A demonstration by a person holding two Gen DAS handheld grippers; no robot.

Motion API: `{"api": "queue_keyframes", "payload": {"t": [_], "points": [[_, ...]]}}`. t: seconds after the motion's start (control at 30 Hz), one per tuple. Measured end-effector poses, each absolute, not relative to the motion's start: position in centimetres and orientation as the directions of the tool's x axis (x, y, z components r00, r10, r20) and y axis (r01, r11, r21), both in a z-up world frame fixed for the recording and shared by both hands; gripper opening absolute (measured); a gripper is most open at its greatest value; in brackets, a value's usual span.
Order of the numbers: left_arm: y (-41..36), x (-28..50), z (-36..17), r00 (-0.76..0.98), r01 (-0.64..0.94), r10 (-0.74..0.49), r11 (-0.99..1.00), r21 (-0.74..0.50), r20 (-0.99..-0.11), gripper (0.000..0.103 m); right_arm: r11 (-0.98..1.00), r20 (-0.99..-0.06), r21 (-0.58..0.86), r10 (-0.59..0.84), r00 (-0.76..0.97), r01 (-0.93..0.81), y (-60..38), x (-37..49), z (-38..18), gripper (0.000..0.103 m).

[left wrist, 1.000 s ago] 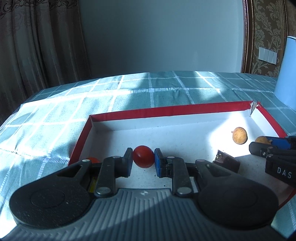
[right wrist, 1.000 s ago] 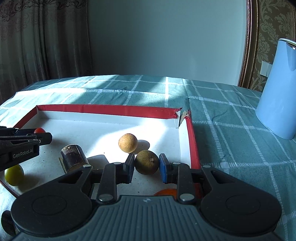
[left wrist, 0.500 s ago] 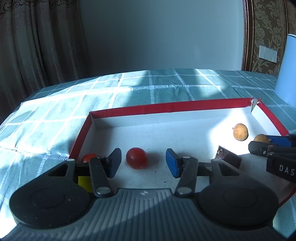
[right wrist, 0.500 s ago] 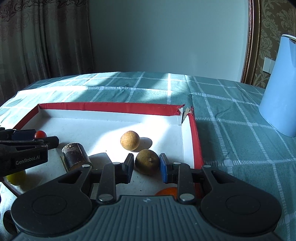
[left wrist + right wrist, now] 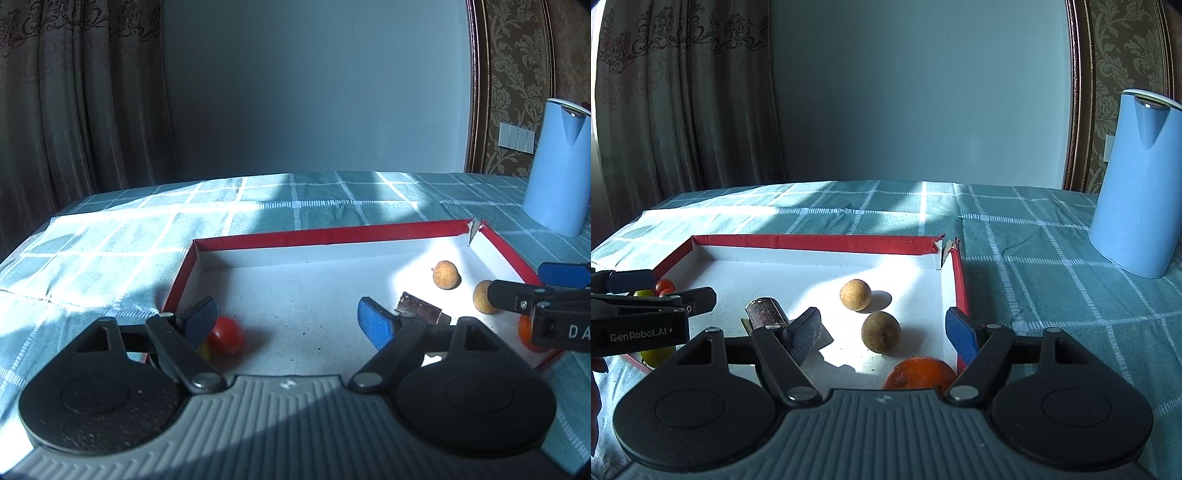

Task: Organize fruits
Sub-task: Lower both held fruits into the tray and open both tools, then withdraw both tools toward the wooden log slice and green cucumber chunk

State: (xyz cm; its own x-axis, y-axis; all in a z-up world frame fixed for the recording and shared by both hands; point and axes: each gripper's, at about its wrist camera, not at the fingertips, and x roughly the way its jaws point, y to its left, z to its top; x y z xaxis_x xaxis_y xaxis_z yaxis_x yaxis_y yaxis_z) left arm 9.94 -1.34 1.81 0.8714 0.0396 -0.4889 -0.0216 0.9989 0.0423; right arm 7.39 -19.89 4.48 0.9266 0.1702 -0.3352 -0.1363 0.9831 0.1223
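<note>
A red-rimmed white tray (image 5: 325, 233) (image 5: 812, 243) lies on the table. My left gripper (image 5: 286, 319) is open and empty over the tray's near left. A red tomato (image 5: 226, 335) lies by its left finger, a yellow fruit (image 5: 205, 352) half hidden behind it. My right gripper (image 5: 882, 332) is open and empty. A brown-green round fruit (image 5: 881, 332) lies on the tray floor between its fingers. A tan round fruit (image 5: 854, 294) (image 5: 446, 275) lies behind it, an orange (image 5: 921, 373) in front. A dark brown cylinder (image 5: 764, 314) (image 5: 419, 309) lies mid-tray.
A tall light blue jug (image 5: 1137, 184) (image 5: 559, 166) stands on the teal checked tablecloth (image 5: 1052, 295) right of the tray. Red tomatoes (image 5: 665, 286) and a yellow-green fruit (image 5: 657, 354) sit at the tray's left end. Curtains and a wall lie behind the table.
My left gripper opened, let go of the red tomato and pulled back. My right gripper opened, let go of the brown-green fruit and drew back.
</note>
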Motion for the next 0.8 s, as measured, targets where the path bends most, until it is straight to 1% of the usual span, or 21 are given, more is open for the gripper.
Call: {"api": "queue_keyframes", "payload": {"t": [0.07,0.23,0.5,0.6,0.73,0.77,0.8], "points": [[-1.1,8.9,2.0,0.876,-0.020,0.031,0.999,0.027,-0.481,0.085,0.981,-0.302,0.113,0.183,0.936,-0.155,-19.9,5.8,4.8,0.074],[-0.9,6.7,2.1,0.884,-0.005,0.005,1.000,0.001,-0.467,0.086,0.974,-0.250,0.078,0.225,0.942,-0.212,-19.4,2.2,4.9,0.074],[-0.7,4.8,2.0,0.883,-0.007,-0.002,1.000,-0.018,-0.470,0.088,0.960,-0.246,0.049,0.279,0.928,-0.276,-18.5,-0.6,4.1,0.074],[-0.7,3.8,1.9,0.884,0.008,-0.011,1.000,-0.010,-0.468,0.088,0.951,-0.263,0.029,0.304,0.916,-0.307,-17.9,-1.1,3.6,0.074],[-0.6,1.5,1.5,0.885,0.059,-0.055,0.998,-0.006,-0.463,0.089,0.939,-0.288,-0.020,0.322,0.902,-0.342,-16.6,-1.5,2.9,0.074],[-0.7,0.9,1.3,0.884,0.068,-0.059,0.998,0.002,-0.464,0.089,0.936,-0.294,-0.025,0.328,0.898,-0.350,-16.4,-1.5,2.8,0.073],[-0.6,0.5,1.2,0.884,0.074,-0.064,0.997,0.003,-0.463,0.089,0.932,-0.304,-0.030,0.335,0.892,-0.360,-16.1,-1.4,2.7,0.070]]}}
